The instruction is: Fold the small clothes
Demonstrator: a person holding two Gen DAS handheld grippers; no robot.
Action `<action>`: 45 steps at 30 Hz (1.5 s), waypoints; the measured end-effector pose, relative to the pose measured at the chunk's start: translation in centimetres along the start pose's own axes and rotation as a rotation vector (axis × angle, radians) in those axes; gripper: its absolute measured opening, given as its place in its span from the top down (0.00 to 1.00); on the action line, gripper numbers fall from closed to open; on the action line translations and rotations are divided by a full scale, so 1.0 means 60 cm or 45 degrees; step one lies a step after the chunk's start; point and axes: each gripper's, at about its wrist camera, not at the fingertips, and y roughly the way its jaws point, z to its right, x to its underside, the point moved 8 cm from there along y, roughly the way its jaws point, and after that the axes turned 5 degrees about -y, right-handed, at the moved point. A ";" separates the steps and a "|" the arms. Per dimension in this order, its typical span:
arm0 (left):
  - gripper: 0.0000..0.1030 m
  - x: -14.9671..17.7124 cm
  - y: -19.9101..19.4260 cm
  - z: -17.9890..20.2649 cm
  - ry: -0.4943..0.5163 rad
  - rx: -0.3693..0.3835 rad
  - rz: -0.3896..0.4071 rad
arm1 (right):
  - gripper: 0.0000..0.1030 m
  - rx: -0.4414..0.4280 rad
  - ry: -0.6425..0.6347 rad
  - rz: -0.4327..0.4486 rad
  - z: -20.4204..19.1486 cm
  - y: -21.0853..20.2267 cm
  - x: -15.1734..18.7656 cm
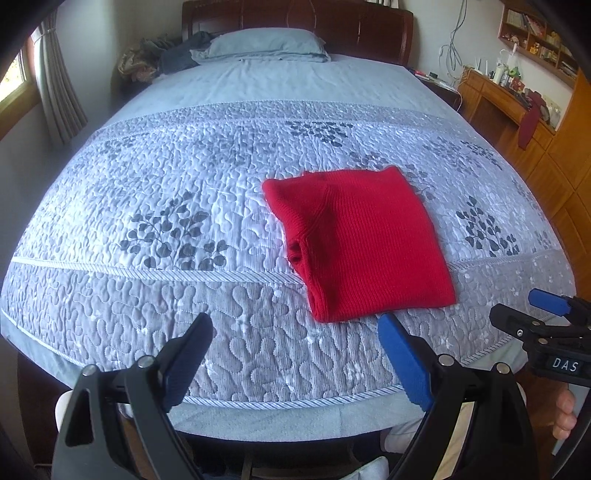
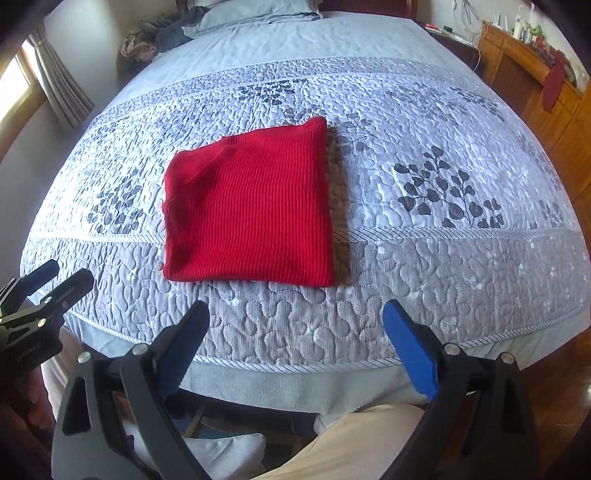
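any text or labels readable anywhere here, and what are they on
"DAS": white letters on a black label on the right hand-held gripper, seen in the left wrist view.
Embossed text on the left hand-held gripper body, right wrist view: too blurred to read.
Books on the wall shelf: too small to read.

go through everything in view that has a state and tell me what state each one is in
Red knit garment: folded into a flat square, lying on the bed.
Quilted bedspread: spread over the bed.
Pillow: lying at the headboard.
Left gripper: open, empty.
Right gripper: open, empty.
Curtain: drawn aside, tied.
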 end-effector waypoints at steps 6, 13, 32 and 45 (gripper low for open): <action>0.11 -0.001 0.005 -0.003 0.016 -0.026 0.009 | 0.08 0.003 0.007 0.004 0.005 0.003 -0.004; 0.11 0.001 0.014 -0.006 0.010 -0.033 0.000 | 0.08 -0.002 0.001 0.000 0.002 0.009 -0.007; 0.11 0.000 0.020 -0.007 0.012 -0.046 0.000 | 0.08 -0.014 -0.004 -0.017 -0.010 0.021 -0.005; 0.11 0.002 0.026 -0.011 0.007 -0.048 -0.019 | 0.08 -0.017 0.001 -0.011 -0.009 0.021 -0.006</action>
